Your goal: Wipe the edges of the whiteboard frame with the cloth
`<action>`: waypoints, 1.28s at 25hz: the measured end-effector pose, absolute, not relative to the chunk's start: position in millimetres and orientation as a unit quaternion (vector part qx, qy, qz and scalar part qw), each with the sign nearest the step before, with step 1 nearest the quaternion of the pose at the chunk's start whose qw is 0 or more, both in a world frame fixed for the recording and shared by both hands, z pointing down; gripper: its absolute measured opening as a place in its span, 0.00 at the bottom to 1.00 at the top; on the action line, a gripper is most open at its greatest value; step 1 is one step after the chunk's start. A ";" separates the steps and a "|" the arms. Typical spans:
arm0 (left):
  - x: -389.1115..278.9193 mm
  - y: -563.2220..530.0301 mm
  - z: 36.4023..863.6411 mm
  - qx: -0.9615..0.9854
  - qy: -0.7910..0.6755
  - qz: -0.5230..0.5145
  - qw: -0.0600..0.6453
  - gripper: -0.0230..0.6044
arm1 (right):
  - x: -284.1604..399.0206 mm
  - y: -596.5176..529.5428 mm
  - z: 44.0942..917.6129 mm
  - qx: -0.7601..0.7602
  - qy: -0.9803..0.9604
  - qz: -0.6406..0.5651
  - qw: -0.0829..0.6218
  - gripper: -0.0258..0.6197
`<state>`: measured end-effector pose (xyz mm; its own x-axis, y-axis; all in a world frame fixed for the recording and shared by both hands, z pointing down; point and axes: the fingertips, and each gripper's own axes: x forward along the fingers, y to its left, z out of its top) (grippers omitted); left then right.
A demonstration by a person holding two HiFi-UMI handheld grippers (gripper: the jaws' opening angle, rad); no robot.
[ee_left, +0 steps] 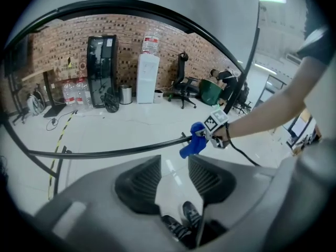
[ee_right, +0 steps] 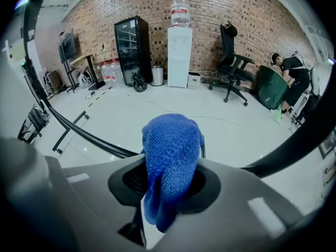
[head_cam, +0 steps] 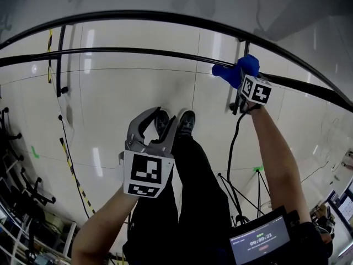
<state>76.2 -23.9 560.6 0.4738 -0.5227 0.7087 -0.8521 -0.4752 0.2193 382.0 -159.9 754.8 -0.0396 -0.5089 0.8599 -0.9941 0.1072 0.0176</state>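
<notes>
As the blue cloth [head_cam: 236,70] sits against the black bar of the whiteboard frame [head_cam: 138,52], close to where an upright post joins it, I judge that the wiping of this edge is under way. To do it well, the person should press the cloth flat on the bar and slide it along in one even stroke, so that the folded part wraps a little over the edge and does not slip off. The pinch needs to be firm, because much of the cloth bulges loose out of the jaws.

The right gripper [ee_right: 168,180] pinches the cloth between its two pads, and the bunch swells out in front of them. The left gripper [ee_left: 173,180] is low and well apart from the frame, above the person's shoes [ee_left: 181,226]. Its jaws stand partly apart with nothing between them; only floor is seen through the gap.
</notes>
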 end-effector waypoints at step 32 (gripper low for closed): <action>-112.9 -6.7 604.1 0.733 -0.525 0.244 0.357 0.30 | 240.3 -189.9 754.7 0.526 -0.649 0.324 0.444 0.21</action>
<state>-112.9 -6.7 604.1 0.3293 -0.5956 0.7327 -0.9441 -0.1928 0.2676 240.3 -189.9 754.7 -0.0525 -0.3945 0.9174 -0.9703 0.2373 0.0466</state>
